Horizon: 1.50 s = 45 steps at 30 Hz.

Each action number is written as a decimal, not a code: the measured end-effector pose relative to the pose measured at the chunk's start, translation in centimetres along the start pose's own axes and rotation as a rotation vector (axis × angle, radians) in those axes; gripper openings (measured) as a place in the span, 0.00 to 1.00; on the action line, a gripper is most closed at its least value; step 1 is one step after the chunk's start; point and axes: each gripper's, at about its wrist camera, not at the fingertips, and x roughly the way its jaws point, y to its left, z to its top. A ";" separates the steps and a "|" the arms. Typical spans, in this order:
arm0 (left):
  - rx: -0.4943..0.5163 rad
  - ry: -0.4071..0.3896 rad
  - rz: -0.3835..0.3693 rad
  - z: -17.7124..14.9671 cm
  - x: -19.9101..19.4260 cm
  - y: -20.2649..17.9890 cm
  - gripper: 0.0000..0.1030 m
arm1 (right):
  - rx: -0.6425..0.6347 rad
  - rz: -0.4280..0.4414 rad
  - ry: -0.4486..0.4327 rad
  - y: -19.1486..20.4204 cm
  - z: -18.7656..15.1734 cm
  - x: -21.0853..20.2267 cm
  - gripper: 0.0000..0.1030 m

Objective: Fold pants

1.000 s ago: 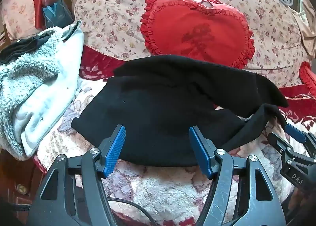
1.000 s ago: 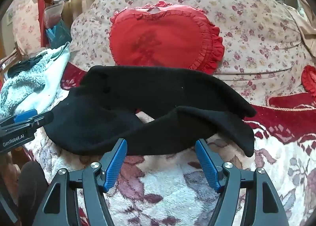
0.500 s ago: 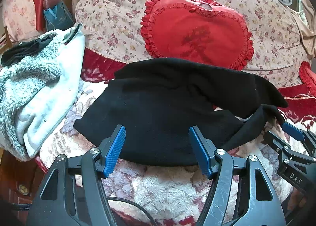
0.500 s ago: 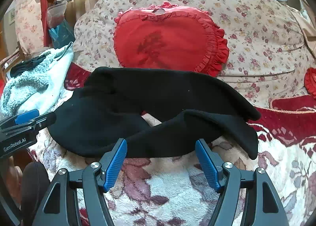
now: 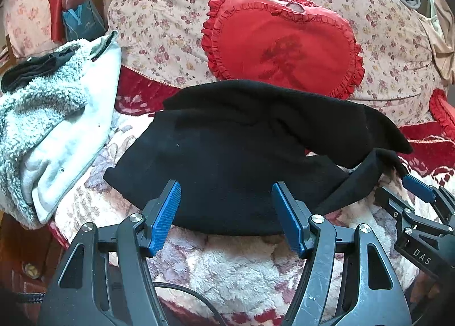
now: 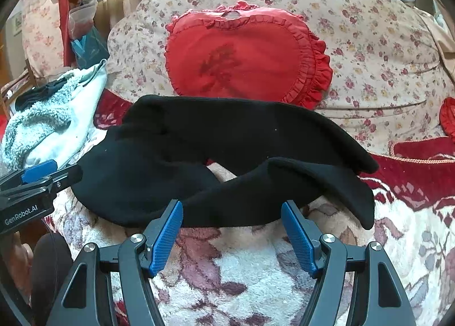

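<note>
Black pants ahead of my jaws
My left gripper (image 5: 226,206) and right gripper (image 6: 231,226) gape, empty; pants (image 6: 227,161) lie just beyond both.

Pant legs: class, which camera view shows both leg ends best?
Right wrist view: both ends of the pants lie unobstructed. In the left wrist view, the right gripper crowds the nearer leg end at the frame's edge.

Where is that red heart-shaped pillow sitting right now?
The red heart pillow leans against the flowered sofa back, upper middle in both views, just behind the black pants spread on the seat.
</note>
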 end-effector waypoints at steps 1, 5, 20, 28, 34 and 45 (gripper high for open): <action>-0.003 0.004 -0.004 -0.1 0.0 0.0 0.66 | 0.000 -0.001 0.000 0.0 0.0 0.0 0.68; -0.010 0.014 -0.008 -0.3 0.2 0.1 0.66 | 0.002 0.000 0.003 0.0 -0.1 0.1 0.68; -0.018 0.062 -0.013 -0.6 1.8 0.0 0.66 | 0.019 0.002 0.042 -0.8 -0.4 1.2 0.68; -0.007 0.091 -0.015 -0.9 3.1 -0.6 0.66 | 0.044 -0.004 0.064 -2.3 -1.0 1.9 0.68; 0.010 0.105 -0.035 -1.1 4.1 -1.8 0.66 | 0.136 -0.006 0.082 -5.7 -1.8 2.2 0.68; 0.056 0.115 -0.064 -1.0 5.3 -3.6 0.66 | 0.201 0.057 0.069 -6.8 1.2 2.6 0.68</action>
